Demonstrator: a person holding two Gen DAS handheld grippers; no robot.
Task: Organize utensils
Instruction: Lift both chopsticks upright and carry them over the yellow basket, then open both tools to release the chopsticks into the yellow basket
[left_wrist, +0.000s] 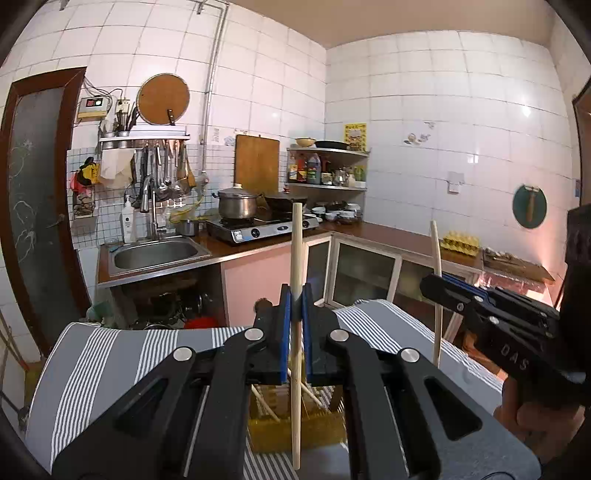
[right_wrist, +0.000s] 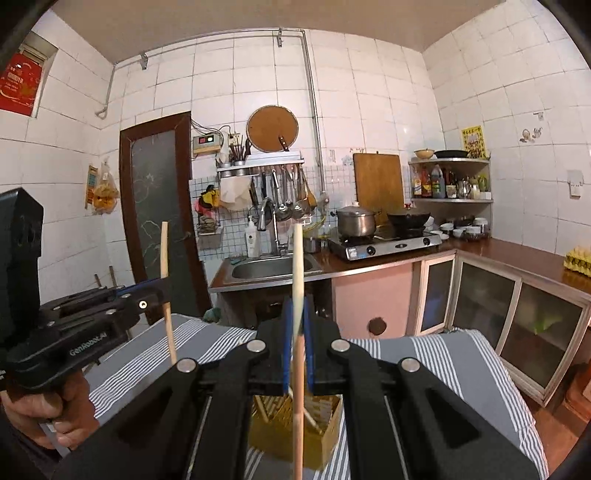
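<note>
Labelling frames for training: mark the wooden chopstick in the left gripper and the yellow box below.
wooden chopstick (left_wrist: 296, 254), left wrist view, upper shaft.
yellow box (left_wrist: 295, 435), left wrist view, front wall.

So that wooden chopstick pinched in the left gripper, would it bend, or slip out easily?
The chopstick looks stiff: it stands straight above and below the left gripper. Thin as it is, it is probably light. Smooth and round, it might slide or swivel between the pads, and likely roll if dropped on the striped cloth.

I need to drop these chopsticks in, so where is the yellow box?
In both wrist views the yellow box sits low at centre on the striped cloth, below the two raised grippers, with more chopsticks inside.
</note>
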